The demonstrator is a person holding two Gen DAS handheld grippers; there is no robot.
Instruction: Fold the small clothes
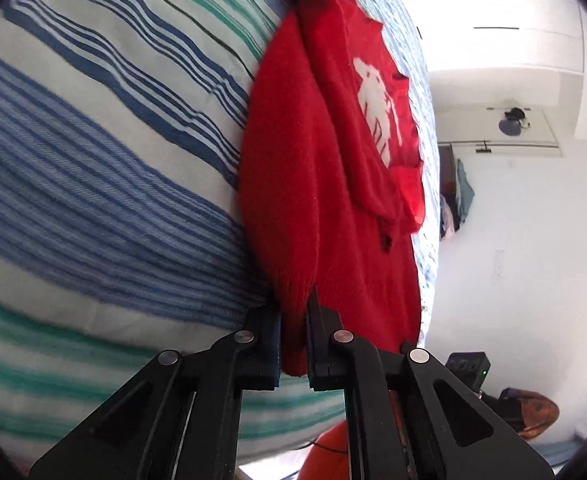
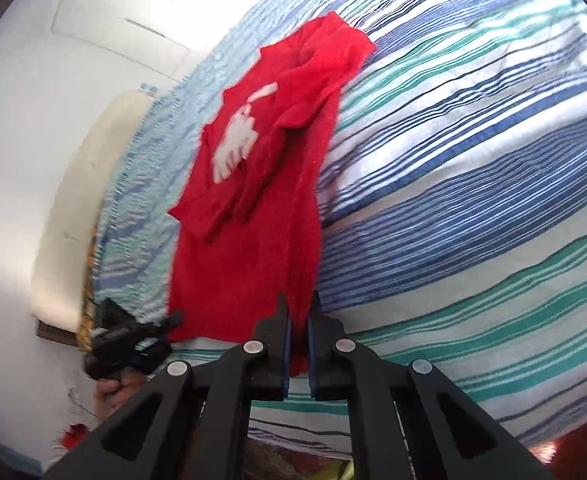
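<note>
Lying on the striped bed cover [image 1: 105,152], a red sweater [image 1: 305,200] is seen partly folded, one sleeve laid over its front. No brand, label or readable writing can be made out; only a white knitted figure [image 1: 375,108] is shown on the sweater's chest, and its outline is partly covered by the folded sleeve and softened by blur. In the right wrist view the same figure [image 2: 237,140] is smeared by motion, so its shape cannot be told.

The sweater's bottom hem is pinched by the left hand-held gripper [image 1: 293,336], whose fingers are pressed nearly together with red knit between the blue pads [image 1: 275,340]. Another part of the same hem is clamped by the right hand-held gripper [image 2: 298,340], a narrow strip of cloth hanging down between its pads.

Beside the sweater's lower left corner in the right wrist view, the left hand-held gripper [image 2: 173,318] is seen from outside, touching the hem; the person's hand [image 2: 113,394] below it is partly cut off by the near gripper's frame. Beyond the sweater, the room's white walls are overexposed.
</note>
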